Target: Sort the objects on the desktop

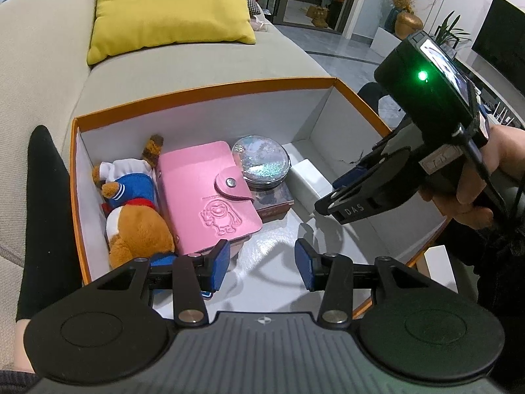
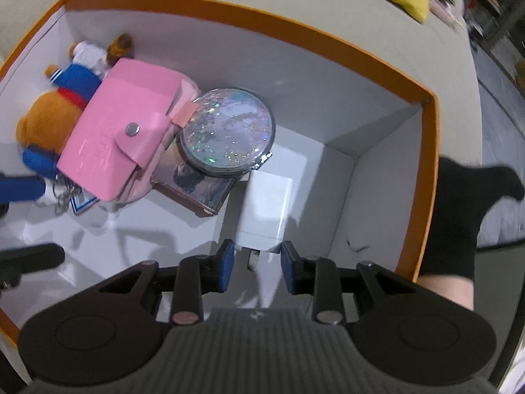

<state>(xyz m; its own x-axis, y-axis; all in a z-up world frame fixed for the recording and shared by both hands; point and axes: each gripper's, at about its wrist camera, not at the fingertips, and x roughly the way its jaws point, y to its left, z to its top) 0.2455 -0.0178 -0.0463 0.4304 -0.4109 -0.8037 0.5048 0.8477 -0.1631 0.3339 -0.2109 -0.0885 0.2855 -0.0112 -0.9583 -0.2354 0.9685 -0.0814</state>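
Note:
An orange-rimmed white box (image 1: pixel 203 87) (image 2: pixel 295 32) sits on a sofa. It holds a brown plush toy in blue (image 1: pixel 137 226) (image 2: pixel 39 121), a pink snap wallet (image 1: pixel 203 193) (image 2: pixel 121 138), a round glitter case (image 1: pixel 261 161) (image 2: pixel 229 128) on a small brown box (image 1: pixel 275 200) (image 2: pixel 197 187), and a white charger plug (image 1: pixel 308 177) (image 2: pixel 265 207). My right gripper (image 2: pixel 257 262) (image 1: pixel 323 205) points down into the box, open, its tips on either side of the charger's pronged end. My left gripper (image 1: pixel 262 262) hangs open over the box's near floor with nothing between its fingers.
The box rests on a grey sofa seat (image 1: pixel 197 62) with a yellow cushion (image 1: pixel 170 6) behind it. A person's black-socked feet (image 1: pixel 42 197) (image 2: pixel 459 216) flank the box. A keyring (image 2: pixel 64 200) lies by the wallet. A hand (image 1: pixel 475 190) holds the right gripper.

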